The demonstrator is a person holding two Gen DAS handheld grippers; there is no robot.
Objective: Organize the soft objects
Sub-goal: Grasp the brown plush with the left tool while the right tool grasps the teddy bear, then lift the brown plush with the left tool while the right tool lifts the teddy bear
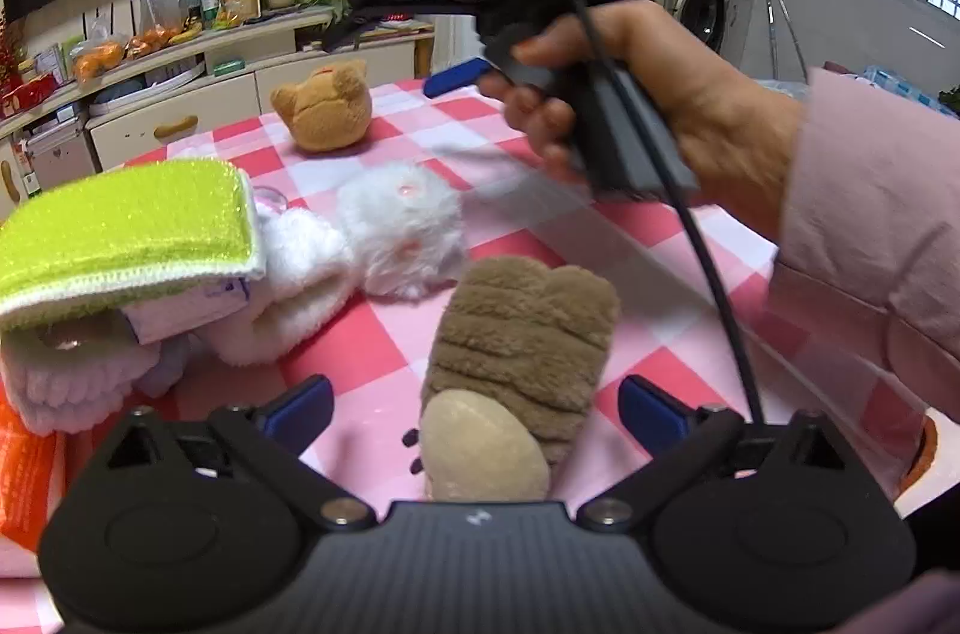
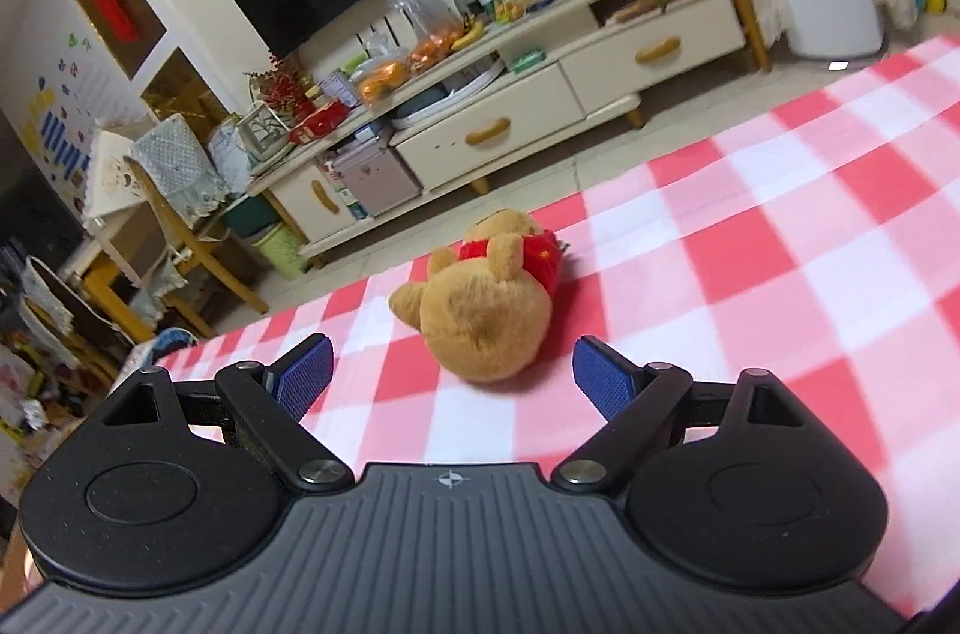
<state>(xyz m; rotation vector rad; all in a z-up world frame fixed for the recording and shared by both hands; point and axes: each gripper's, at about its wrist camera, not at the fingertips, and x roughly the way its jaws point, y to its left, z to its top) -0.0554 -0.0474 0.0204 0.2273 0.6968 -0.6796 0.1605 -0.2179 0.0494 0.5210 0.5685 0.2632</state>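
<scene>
The checked worktop [image 1: 660, 238] carried a heap of soft things at the left: a green cloth [image 1: 126, 226] on folded white towels [image 1: 282, 298], a white plush [image 1: 402, 226] beside them. A brown plush [image 1: 516, 346] lay near, between the spread, empty jaws of the left gripper [image 1: 474, 400]; closing on it looked the next move. Far off lay a bear [image 2: 486, 310], and the right gripper [image 2: 450, 370], released and empty, pointed at it.
</scene>
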